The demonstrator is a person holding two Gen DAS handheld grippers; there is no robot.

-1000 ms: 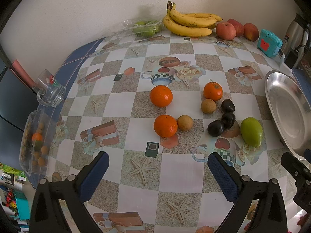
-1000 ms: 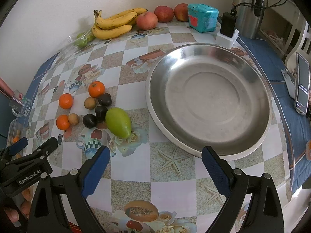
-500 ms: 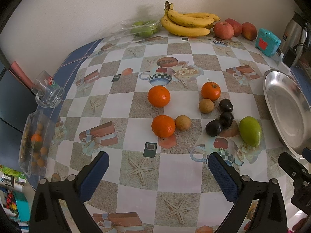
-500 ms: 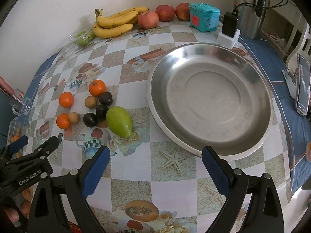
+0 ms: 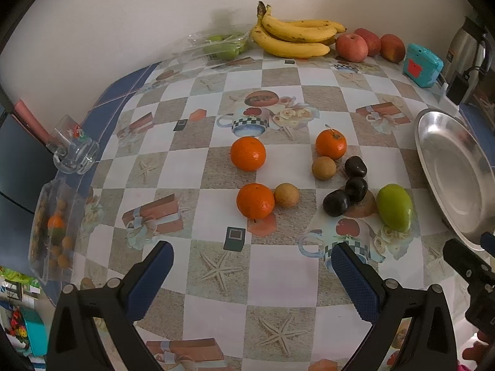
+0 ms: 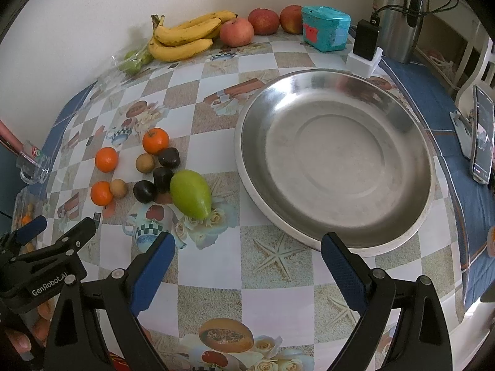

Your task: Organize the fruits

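Loose fruit lies mid-table: three oranges (image 5: 255, 201), two brown round fruits (image 5: 286, 195), three dark plums (image 5: 336, 202) and a green mango (image 5: 395, 207), also in the right wrist view (image 6: 191, 194). A large steel dish (image 6: 335, 241) sits empty to their right; its rim shows in the left wrist view (image 5: 421, 142). Bananas (image 5: 294, 38) and red apples (image 5: 351, 47) lie by the back wall. My left gripper (image 5: 252, 270) is open and empty, short of the oranges. My right gripper (image 6: 247, 256) is open and empty before the dish's near rim.
A bag of green fruit (image 5: 222, 44) lies at the back left. A glass mug (image 5: 72, 151) and a clear box of small fruit (image 5: 54, 232) sit at the left edge. A teal box (image 6: 324, 27), charger (image 6: 365, 46), kettle (image 6: 399, 15) and phone (image 6: 481, 136) are on the right.
The left gripper's view has shifted slightly, so the fruit sits a little further left and higher. The right gripper has barely moved. Both stay open.
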